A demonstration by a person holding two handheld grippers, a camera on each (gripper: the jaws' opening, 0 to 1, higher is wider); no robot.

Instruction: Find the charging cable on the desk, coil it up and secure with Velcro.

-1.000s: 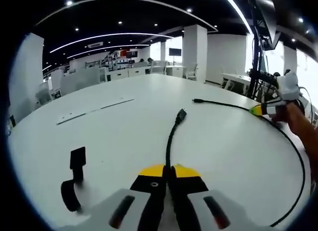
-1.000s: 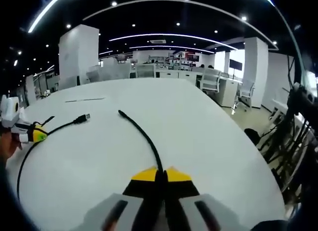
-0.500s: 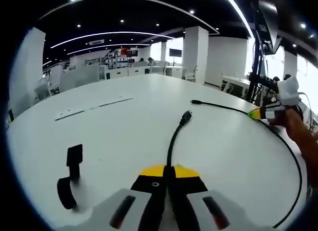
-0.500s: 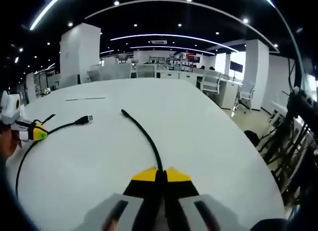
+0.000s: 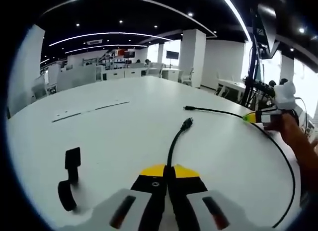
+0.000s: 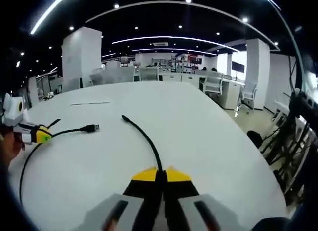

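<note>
Cable (image 5: 171, 146) ran out of the left gripper (image 5: 167, 172), whose jaws were clamped on it, its USB plug ahead on the white desk (image 5: 124, 126); the right gripper (image 5: 258, 116) pinched it far right, and a black Velcro strap (image 5: 68, 179) lay left. In the right gripper view, the right gripper (image 6: 160, 175) was clamped on the cable (image 6: 146, 141), with the left gripper (image 6: 37, 134) pinching it far left.

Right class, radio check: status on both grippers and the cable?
Left gripper and right gripper shut on charging cable, one near each end. Cable uncoiled on desk. Velcro strap untouched. Nothing obstructing.
</note>
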